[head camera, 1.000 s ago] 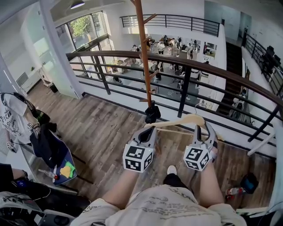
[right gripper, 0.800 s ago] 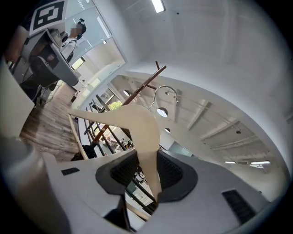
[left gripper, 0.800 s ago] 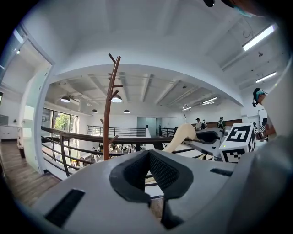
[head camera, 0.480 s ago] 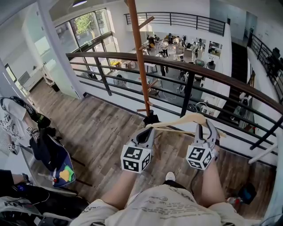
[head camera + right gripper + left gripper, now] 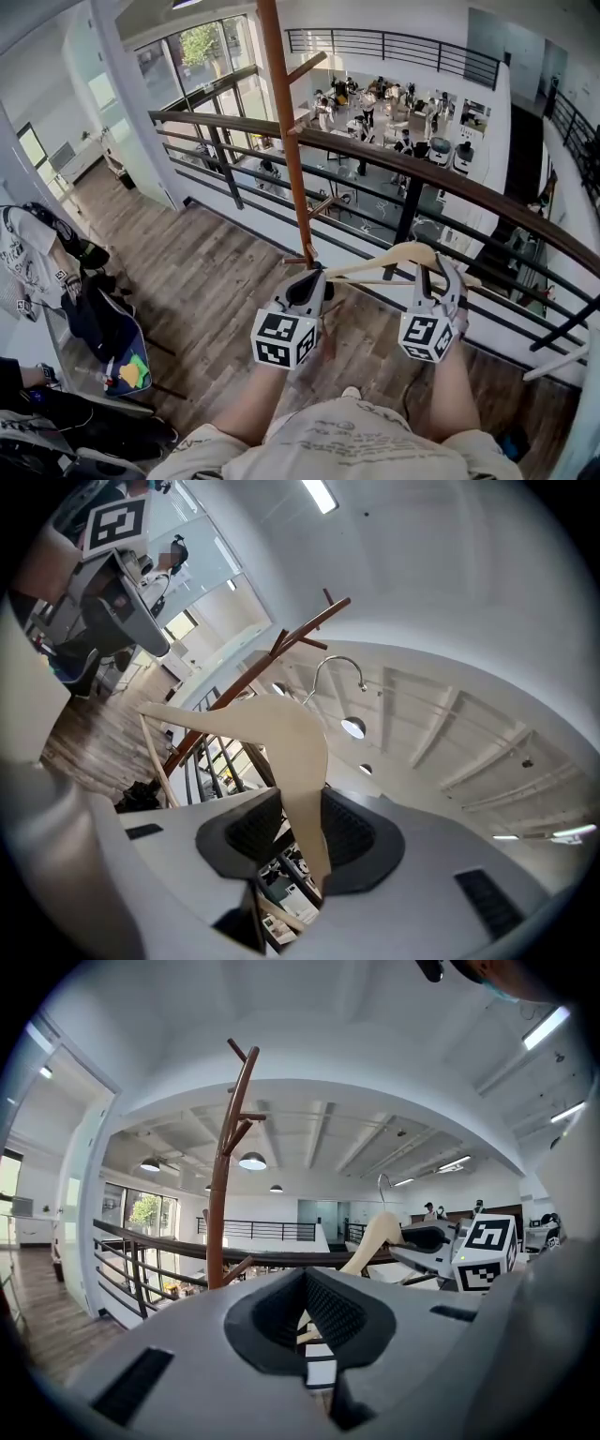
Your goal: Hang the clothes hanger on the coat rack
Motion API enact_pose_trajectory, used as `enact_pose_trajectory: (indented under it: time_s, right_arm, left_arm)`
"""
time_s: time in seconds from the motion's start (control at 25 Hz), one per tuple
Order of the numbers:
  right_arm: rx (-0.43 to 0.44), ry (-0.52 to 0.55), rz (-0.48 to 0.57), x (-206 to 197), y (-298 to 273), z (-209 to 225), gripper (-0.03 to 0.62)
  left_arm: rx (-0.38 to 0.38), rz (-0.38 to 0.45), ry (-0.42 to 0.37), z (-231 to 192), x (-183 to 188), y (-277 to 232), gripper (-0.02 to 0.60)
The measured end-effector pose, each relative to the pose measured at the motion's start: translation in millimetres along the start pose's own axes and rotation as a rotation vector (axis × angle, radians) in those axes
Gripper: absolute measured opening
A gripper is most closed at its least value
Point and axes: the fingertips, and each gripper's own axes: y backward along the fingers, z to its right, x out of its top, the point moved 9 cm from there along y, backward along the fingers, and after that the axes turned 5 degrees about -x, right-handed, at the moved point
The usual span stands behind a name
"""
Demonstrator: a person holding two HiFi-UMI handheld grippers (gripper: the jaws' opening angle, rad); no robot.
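A pale wooden clothes hanger [image 5: 398, 257] is held level in front of me, its metal hook [image 5: 339, 667] pointing up. My right gripper [image 5: 439, 278] is shut on the hanger's right arm [image 5: 286, 738], which runs between the pads. My left gripper [image 5: 312, 281] is at the hanger's left end, and a sliver of pale wood [image 5: 304, 1327] sits in its narrow jaw gap. The brown coat rack [image 5: 284, 141], a tall pole with short angled pegs, stands just beyond the left gripper. It also shows in the left gripper view [image 5: 218, 1204] and the right gripper view [image 5: 267, 658].
A dark railing [image 5: 441, 178] with horizontal bars runs across just behind the rack, with a lower floor and people far below. At the left, dark clothes and a bag [image 5: 105, 323] and a white shirt [image 5: 21, 255] hang on a stand. Wooden floor [image 5: 206, 272] lies underfoot.
The rack pole has come closer and shifted left in view. Both grippers and the hanger have risen slightly and now sit beside the pole's lower part. Both grips are unchanged.
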Motion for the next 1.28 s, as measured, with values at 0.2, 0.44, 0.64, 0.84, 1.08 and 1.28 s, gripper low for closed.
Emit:
enact_pose_trajectory:
  time_s: [0.2, 0.44, 0.64, 0.84, 1.08, 1.28]
  right_arm:
    - [0.067, -0.017, 0.043, -16.0, -49.9, 11.5, 0.129]
    - [0.134, -0.011, 0.054, -32.0, -97.0, 8.6, 0.13]
    - [0.198, 0.012, 0.112, -25.1, -129.7, 2.7, 0.129]
    - [0.243, 0.005, 0.156, -16.8, -156.2, -2.6, 0.129]
    - [0.315, -0.004, 0.25, 10.2, -188.7, -3.3, 0.129]
    - [0.368, -0.017, 0.355, 39.1, -218.4, -0.5, 0.129]
  left_arm:
    - [0.03, 0.013, 0.005, -7.9, 10.2, -38.1, 0.005]
    - [0.086, 0.007, 0.034, -19.3, 11.9, -62.7, 0.005]
    - [0.118, -0.017, 0.05, -31.0, 16.1, -77.3, 0.005]
    - [0.137, -0.029, 0.073, -43.8, 20.3, -86.6, 0.005]
    - [0.153, -0.026, 0.067, -62.3, 32.7, -84.2, 0.005]
    - [0.165, -0.014, 0.063, -76.1, 36.3, -76.3, 0.005]
